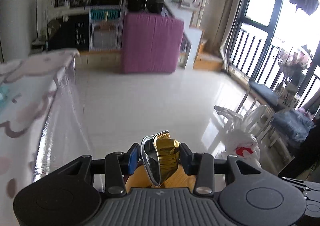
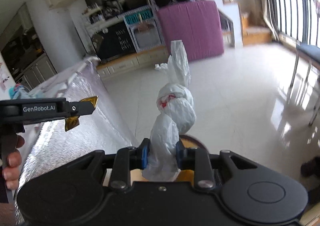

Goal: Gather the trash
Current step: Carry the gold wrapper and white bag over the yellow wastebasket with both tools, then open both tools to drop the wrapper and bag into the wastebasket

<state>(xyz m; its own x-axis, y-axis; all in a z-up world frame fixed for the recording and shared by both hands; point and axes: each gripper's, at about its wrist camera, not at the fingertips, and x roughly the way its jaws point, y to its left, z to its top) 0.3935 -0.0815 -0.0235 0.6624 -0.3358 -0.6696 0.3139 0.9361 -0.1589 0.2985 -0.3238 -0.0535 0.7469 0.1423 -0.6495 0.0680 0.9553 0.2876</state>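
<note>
A pale tiled floor (image 1: 152,105) fills most of both views, glossy under the light from the tall window (image 1: 260,15) with its dark railing. At the far side of the room a purple folded mat (image 1: 152,43) stands upright on the floor, in front of a dark shelf unit crowded with small things too blurred to name. Along the left runs the bench (image 1: 30,89), covered with a pale patterned cloth, its side hanging with a silvery foil-like sheet (image 2: 80,126). A chair with a dark blue cushion (image 1: 264,93) stands by the window.

The white plastic bag (image 2: 174,111), knotted in the middle and showing a red patch, is pinched at its lower end between the blue pads of the right tongs (image 2: 162,155); it juts out beyond the tips, over the floor. In the left wrist view the same bag appears just right of the left tongs.

The left tongs (image 1: 159,155) are clamped on a crumpled gold and silver wrapper (image 1: 162,156) (a snack packet, by its foil look), which sticks out above the tips. From the right wrist view, gold corners of it show on either side of the closed tips, beside the bench edge. A hand (image 2: 12,158) grips the left tool's handle.
</note>
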